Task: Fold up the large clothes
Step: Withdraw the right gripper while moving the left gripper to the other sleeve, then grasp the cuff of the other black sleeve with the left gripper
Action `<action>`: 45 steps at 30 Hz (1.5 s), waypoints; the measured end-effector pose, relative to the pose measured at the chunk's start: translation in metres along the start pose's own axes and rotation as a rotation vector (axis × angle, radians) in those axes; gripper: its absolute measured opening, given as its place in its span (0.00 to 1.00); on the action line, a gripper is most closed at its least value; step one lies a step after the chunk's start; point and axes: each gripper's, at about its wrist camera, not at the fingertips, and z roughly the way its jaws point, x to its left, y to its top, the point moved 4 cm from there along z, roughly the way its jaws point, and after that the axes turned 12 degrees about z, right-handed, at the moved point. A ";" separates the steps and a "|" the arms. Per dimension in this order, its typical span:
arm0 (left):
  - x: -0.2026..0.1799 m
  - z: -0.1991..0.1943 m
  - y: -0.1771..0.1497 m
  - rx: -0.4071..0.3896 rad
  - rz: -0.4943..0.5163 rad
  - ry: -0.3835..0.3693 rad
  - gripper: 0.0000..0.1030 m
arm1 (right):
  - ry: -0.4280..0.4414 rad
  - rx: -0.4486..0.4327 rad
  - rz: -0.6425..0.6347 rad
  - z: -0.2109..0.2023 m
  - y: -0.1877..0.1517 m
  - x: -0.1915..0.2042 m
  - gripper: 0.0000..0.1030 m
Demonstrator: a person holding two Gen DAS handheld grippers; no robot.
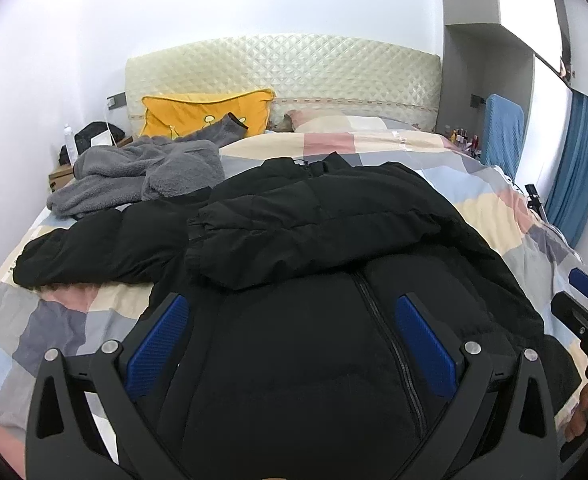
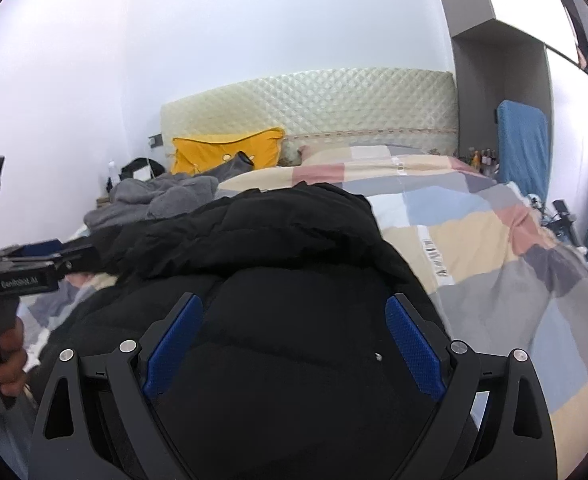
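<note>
A large black puffer jacket (image 1: 302,344) lies front up on the bed, zipper running down its middle. One sleeve (image 1: 306,224) is folded across the chest; the other sleeve (image 1: 93,248) stretches out to the left. My left gripper (image 1: 291,304) is open above the jacket's lower front, holding nothing. My right gripper (image 2: 294,304) is open above the jacket's (image 2: 294,360) right side, holding nothing. The right gripper also shows at the right edge of the left wrist view (image 1: 586,304); the left gripper shows at the left edge of the right wrist view (image 2: 41,260).
The bed has a checked pastel quilt (image 1: 374,144) and a quilted cream headboard (image 1: 285,64). A grey fleece garment (image 1: 133,172) and a yellow pillow (image 1: 197,112) lie at the far left. A nightstand (image 1: 59,178) stands left, a blue chair (image 1: 502,136) and blue curtain (image 1: 574,176) right.
</note>
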 end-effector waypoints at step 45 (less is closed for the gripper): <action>0.308 0.034 0.024 0.081 -0.248 0.210 1.00 | -0.030 -0.060 0.046 0.009 -0.004 -0.020 0.99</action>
